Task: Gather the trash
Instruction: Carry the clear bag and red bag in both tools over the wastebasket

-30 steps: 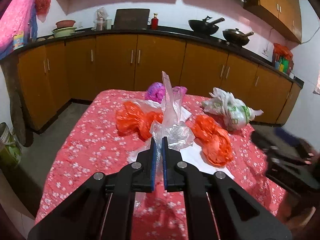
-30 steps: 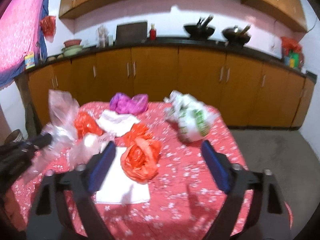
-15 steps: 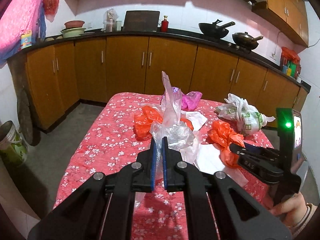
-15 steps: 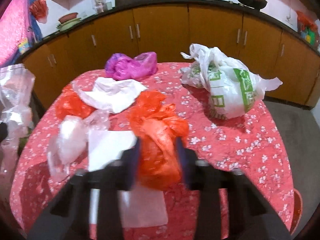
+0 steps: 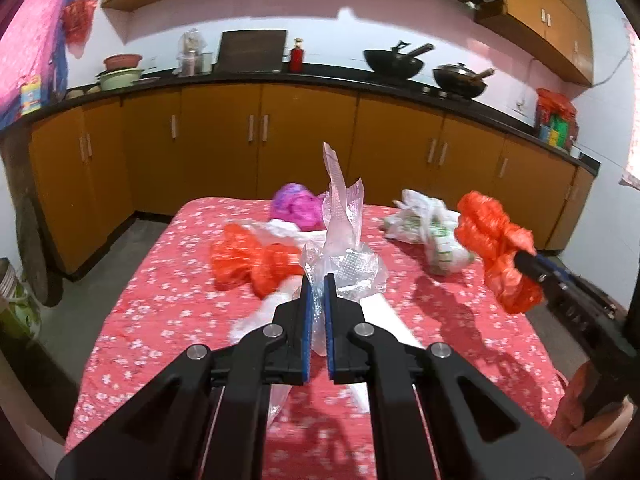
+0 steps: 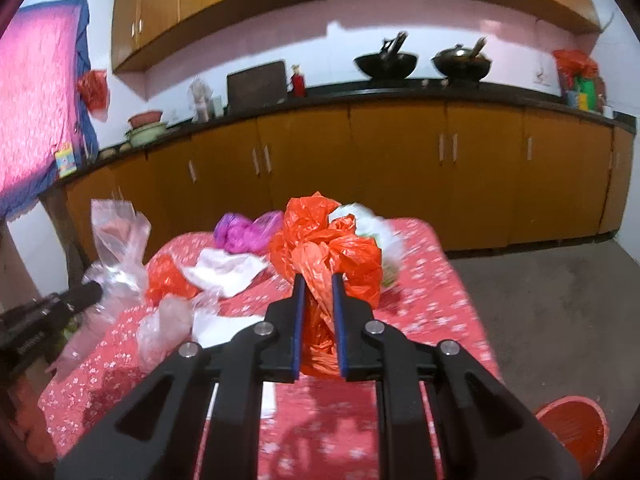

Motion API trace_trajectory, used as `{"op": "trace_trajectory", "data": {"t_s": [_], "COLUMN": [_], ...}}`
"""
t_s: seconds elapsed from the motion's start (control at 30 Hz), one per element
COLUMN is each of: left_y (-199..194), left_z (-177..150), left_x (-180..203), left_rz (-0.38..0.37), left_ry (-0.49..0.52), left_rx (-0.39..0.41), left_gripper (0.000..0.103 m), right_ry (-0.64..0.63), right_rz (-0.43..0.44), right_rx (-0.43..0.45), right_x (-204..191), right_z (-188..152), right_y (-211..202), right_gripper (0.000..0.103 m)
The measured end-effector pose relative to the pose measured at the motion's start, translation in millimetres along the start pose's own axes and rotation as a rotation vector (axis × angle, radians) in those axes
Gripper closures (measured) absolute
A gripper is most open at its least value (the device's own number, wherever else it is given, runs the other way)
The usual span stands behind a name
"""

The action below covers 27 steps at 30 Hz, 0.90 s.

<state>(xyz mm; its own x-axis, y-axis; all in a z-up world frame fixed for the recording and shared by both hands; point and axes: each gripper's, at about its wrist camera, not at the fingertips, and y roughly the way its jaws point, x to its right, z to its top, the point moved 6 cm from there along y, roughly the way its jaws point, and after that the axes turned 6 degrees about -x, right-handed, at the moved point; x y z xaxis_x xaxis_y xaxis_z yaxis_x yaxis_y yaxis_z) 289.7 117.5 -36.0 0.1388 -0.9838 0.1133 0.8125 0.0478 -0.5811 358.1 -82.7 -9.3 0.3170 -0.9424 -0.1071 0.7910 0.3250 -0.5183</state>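
Two bags held over the bench (image 5: 168,280)

Our left gripper (image 5: 317,280) pinches a clear bag (image 5: 344,240); our right gripper's (image 6: 318,280) jaws, just closing, clamp an orange bag (image 6: 336,248) lifted above the bench.

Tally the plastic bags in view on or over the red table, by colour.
Orange bags: 2, held one, lying one
Purple bag: 1
Clear bags: 2, held one, lying one
White bag: 1
White bag with green print: 1
Total: 7
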Motion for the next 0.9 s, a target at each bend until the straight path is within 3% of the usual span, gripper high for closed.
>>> {"op": "trace_trajectory", "data": {"t_s": [0.5, 0.9], "left_y": [-1, 4], "left_z": [-10, -62], "left_x": [136, 279], "left_rz": [-0.180, -0.391], "left_ry": [0.126, 0.227], "left_rx": [-0.015, -0.110], "left_gripper": [0.098, 0.098], "right_ry": [0.068, 0.184], "right_rz": [-0.205, -0.420], "right_rx": [0.119, 0.138], "right_x": [118, 246], "right_z": [-13, -69], "right_y": [-83, -156], "right_gripper": [0.089, 0.089]}}
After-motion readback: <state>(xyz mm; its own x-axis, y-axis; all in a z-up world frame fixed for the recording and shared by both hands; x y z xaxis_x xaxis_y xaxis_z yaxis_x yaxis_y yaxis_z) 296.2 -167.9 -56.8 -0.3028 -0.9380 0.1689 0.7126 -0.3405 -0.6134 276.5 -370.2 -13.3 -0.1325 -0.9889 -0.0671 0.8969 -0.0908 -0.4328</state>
